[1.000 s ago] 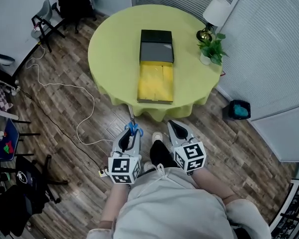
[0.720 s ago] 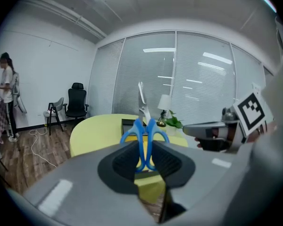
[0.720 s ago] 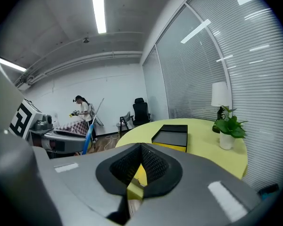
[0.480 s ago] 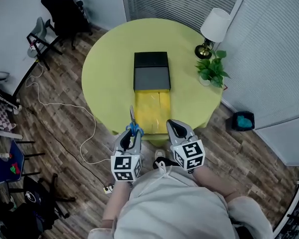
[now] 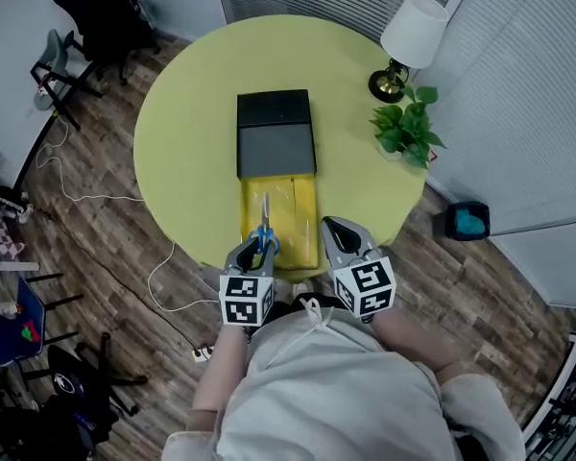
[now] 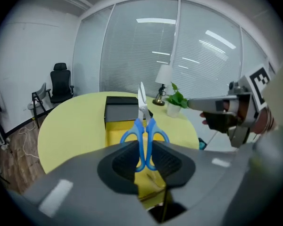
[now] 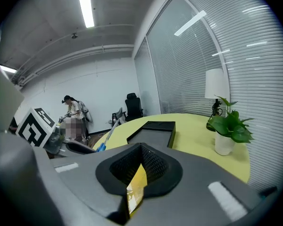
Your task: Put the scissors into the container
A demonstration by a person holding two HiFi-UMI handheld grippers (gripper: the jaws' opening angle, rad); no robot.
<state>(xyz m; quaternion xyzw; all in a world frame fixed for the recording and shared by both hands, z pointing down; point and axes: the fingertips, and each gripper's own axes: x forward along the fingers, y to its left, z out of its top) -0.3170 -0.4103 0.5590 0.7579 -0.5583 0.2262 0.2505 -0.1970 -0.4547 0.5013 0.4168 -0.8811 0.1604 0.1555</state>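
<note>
The scissors (image 5: 264, 230) have blue handles and closed silver blades that point away from me. My left gripper (image 5: 253, 254) is shut on the handles (image 6: 144, 138). The blades hang over the near end of the yellow drawer (image 5: 293, 200). That drawer is pulled out of the black container (image 5: 275, 133) on the round yellow-green table (image 5: 182, 161). My right gripper (image 5: 332, 229) hovers at the table's near edge, just right of the drawer. Its fingertips meet, with nothing between them. In the right gripper view the container (image 7: 153, 131) lies ahead and the scissors (image 7: 106, 138) show at the left.
A white lamp (image 5: 411, 36) and a potted plant (image 5: 403, 133) stand at the table's right side. A blue bin (image 5: 466, 221) sits on the wooden floor to the right. Black chairs (image 5: 96, 17) and a white cable (image 5: 163, 267) are at the left.
Both grippers have moved forward from over the floor to the table's near edge. The scissors, still held, now hang over the yellow drawer.
</note>
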